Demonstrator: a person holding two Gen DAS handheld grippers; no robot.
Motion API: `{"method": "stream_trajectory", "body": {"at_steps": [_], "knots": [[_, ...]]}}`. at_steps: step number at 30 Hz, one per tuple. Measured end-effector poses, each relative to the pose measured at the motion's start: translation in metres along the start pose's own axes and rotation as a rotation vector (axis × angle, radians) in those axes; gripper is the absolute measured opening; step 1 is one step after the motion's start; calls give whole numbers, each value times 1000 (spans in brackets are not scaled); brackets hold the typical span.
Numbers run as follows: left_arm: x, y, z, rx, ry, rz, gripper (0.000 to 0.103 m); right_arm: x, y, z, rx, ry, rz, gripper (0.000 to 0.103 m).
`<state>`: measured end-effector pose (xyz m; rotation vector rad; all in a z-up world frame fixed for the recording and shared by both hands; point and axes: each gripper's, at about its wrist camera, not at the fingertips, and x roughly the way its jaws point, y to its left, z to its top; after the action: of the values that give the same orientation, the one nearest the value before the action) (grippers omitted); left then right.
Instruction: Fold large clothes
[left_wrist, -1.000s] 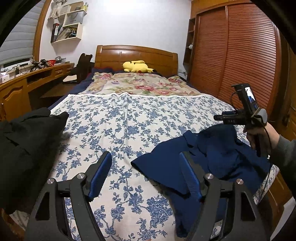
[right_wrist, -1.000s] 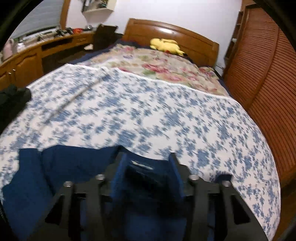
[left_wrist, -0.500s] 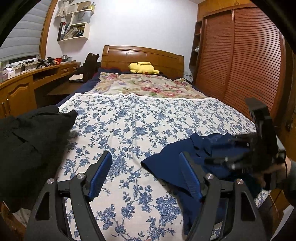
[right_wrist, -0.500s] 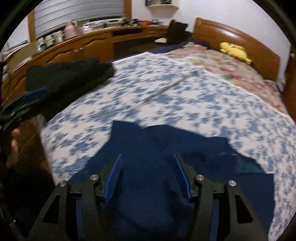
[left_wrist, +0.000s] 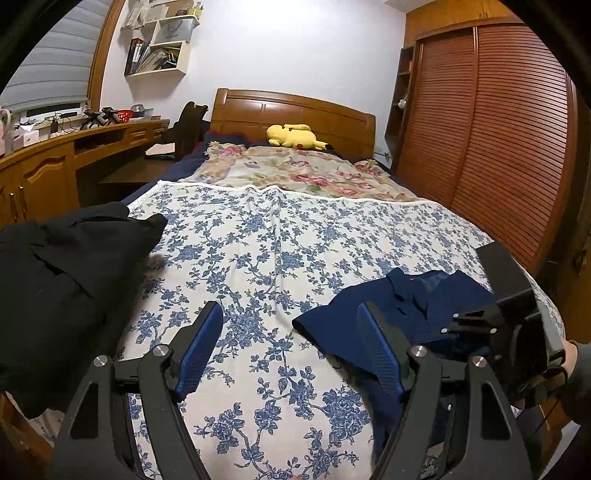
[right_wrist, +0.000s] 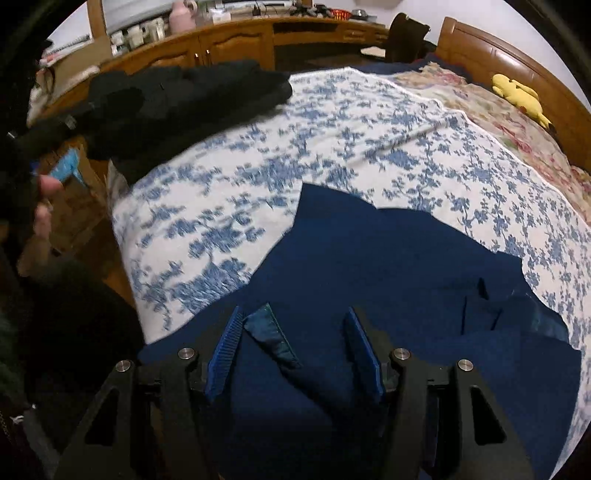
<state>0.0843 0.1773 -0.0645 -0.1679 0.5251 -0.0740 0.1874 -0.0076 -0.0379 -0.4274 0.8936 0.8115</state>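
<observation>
- Navy garment (right_wrist: 369, 266) is seen crumpled on bed (left_wrist: 258, 240), spread under and ahead of right gripper (right_wrist: 293, 350); a lighter-lined flap of it sits between the jaws, nearer the left pad.
- R jaws have just been opening; pads not seen pressing the cloth.
- Left gripper (left_wrist: 291, 347) is held over floral sheet w/ jaws spread, nothing between; garment edge lies just beside its right finger.
- Black clothing (left_wrist: 55, 277) is piled well left of L jaws.
</observation>
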Motion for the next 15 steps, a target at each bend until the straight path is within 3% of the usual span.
{"method": "stream_trajectory", "body": {"at_steps": [2, 3, 4, 5, 9, 15], "knots": [[1, 0, -1, 4, 4, 0, 76, 4, -1, 5, 3, 2, 2, 59], [2, -1, -1, 6, 5, 1, 76, 3, -1, 6, -2, -4, 6, 52], [2, -1, -2, 8, 7, 1, 76, 3, -1, 8, -11, -7, 21, 25], [3, -2, -2, 10, 10, 2, 76, 4, -1, 9, -17, -8, 21, 12], [4, -4, -3, 12, 17, 6, 76, -10, -9, 13, -41, -57, -4, 7], [4, -5, -2, 10, 15, 7, 76, -37, -52, 38, 36, -174, -127, 7]]}}
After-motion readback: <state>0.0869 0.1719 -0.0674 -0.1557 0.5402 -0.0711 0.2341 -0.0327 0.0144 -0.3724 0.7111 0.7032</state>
